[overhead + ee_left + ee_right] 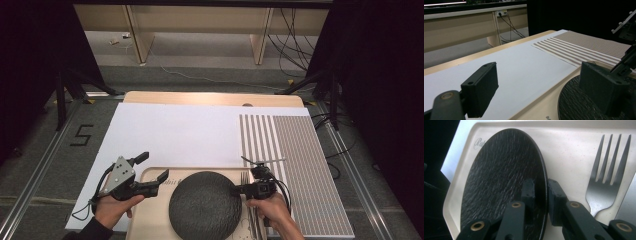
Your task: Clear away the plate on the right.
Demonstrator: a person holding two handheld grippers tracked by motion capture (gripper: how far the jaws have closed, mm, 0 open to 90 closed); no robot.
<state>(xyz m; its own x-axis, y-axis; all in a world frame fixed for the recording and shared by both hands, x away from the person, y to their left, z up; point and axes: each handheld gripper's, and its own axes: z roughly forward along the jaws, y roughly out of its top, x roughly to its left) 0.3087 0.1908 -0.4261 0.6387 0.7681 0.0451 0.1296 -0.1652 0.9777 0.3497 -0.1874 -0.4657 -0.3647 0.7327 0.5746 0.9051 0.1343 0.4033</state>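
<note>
A white sheet and a striped placemat (295, 165) cover the wooden table, with a beige tray (150, 210) at the near edge. On that tray lies a black textured plate (205, 205), centred as for a place setting, with a fork (607, 172) just right of it. The right gripper (541, 192) reaches in level from the plate's right, its jaws straddling the rim, one pad above and one outside; a thin gap shows, so the pinch looks loosened rather than firm. The left gripper (152, 172) hovers at the plate's left over the tray, jaws spread wide on nothing, forearm low, likely standing by
</note>
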